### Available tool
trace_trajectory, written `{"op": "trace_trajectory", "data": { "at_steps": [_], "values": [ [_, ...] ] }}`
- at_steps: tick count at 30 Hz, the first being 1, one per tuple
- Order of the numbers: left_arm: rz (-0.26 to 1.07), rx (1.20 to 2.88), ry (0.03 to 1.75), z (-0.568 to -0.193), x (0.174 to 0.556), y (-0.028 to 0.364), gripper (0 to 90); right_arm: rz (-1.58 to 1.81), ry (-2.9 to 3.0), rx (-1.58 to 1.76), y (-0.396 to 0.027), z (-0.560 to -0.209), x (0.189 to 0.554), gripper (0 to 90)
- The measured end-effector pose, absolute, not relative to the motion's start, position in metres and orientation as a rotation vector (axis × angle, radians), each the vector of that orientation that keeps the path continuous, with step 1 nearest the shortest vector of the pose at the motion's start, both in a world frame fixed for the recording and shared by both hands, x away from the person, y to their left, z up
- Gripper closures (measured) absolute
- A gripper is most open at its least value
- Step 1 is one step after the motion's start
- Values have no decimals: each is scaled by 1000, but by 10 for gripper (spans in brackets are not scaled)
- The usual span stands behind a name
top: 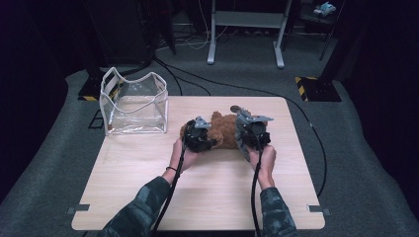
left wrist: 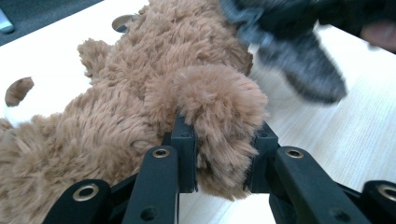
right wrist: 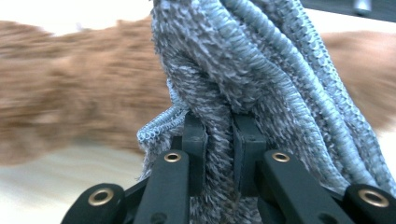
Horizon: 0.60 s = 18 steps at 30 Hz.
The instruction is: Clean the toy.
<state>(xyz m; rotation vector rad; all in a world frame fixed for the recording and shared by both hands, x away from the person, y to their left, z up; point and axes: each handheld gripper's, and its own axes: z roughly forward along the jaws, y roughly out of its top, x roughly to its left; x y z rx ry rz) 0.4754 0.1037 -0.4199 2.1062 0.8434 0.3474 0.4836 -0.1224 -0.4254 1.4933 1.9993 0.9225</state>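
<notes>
**Both grippers clamped: left on plush toy, right on grey cloth**

Left gripper (left wrist: 218,154): fingers (left wrist: 183,154) pinch a rounded fluffy limb of the brown plush toy (left wrist: 154,88). Fur bulges out above and below the pads, both pads pressing in. Rest of the toy's body lies to the left of and beyond the fingers, on the wooden table (left wrist: 336,135). Past the fingertips, upper right, the other gripper shows, blurred, with grey cloth (left wrist: 303,65) hanging off it.

Right gripper (right wrist: 219,149): fingers (right wrist: 194,149) close together, pinching a fold of the grey cloth (right wrist: 261,79), a knitted or terry weave with a ribbed edge. Cloth rises from between the pads and drapes down on both sides of them. Behind the cloth, beyond the fingertips, the brown toy (right wrist: 70,107) is blurred.

High view: left gripper (top: 200,136) and right gripper (top: 252,131) sit either side of the toy (top: 223,132), mid table (top: 148,173), both hands close in. Cloth (top: 241,134) just beside the right gripper's fingers, against the toy's right end. Clear plastic bag (top: 133,101) stands open at the far-left corner, well apart from both sets of fingers.
</notes>
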Motion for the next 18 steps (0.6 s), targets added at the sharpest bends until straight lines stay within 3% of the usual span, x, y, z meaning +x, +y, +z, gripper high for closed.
{"op": "trace_trajectory", "data": {
  "at_steps": [9,18],
  "values": [
    [321,2128,840,-418,481,108,704,904,1843,1588,-172,-410,480,778],
    [312,2130,834,-415,484,105,699,1031,2068,1348,-105,-402,476,775]
  ]
}}
